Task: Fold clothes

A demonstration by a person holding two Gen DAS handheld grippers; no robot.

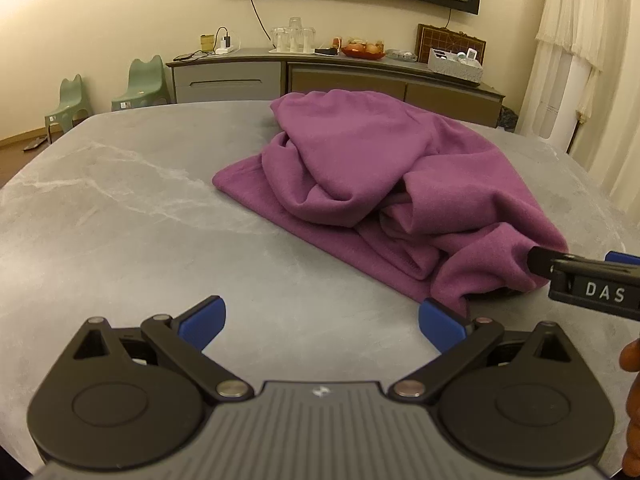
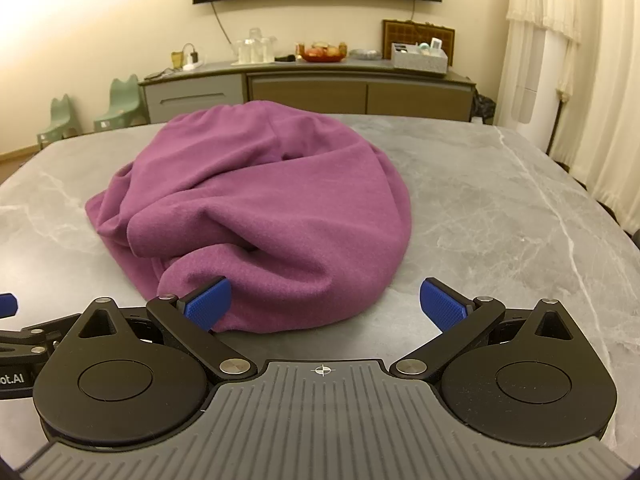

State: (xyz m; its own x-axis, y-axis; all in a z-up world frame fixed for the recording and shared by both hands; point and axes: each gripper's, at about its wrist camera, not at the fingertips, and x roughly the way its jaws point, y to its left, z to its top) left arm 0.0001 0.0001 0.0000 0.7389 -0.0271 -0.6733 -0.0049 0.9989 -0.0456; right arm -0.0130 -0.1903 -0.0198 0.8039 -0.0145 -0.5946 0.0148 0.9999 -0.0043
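Note:
A crumpled purple fleece garment (image 1: 380,184) lies in a heap on the grey marble table (image 1: 132,216). My left gripper (image 1: 322,326) is open over bare table, its right blue pad just at the near hem of the cloth. In the right wrist view the same purple garment (image 2: 260,208) fills the middle. My right gripper (image 2: 326,304) is open at the heap's near edge. Its left blue pad (image 2: 208,304) touches a fold of the cloth and its right pad stands over the bare grey table (image 2: 500,220). The right gripper's black body (image 1: 592,284) shows at the left view's right edge against the cloth.
Beyond the table stands a grey and brown sideboard (image 2: 312,88) with glasses, a fruit bowl and a box. Two small green chairs (image 1: 108,92) stand by the wall at left. White curtains (image 2: 560,60) hang at right. A person's fingers (image 1: 632,400) show at the right edge.

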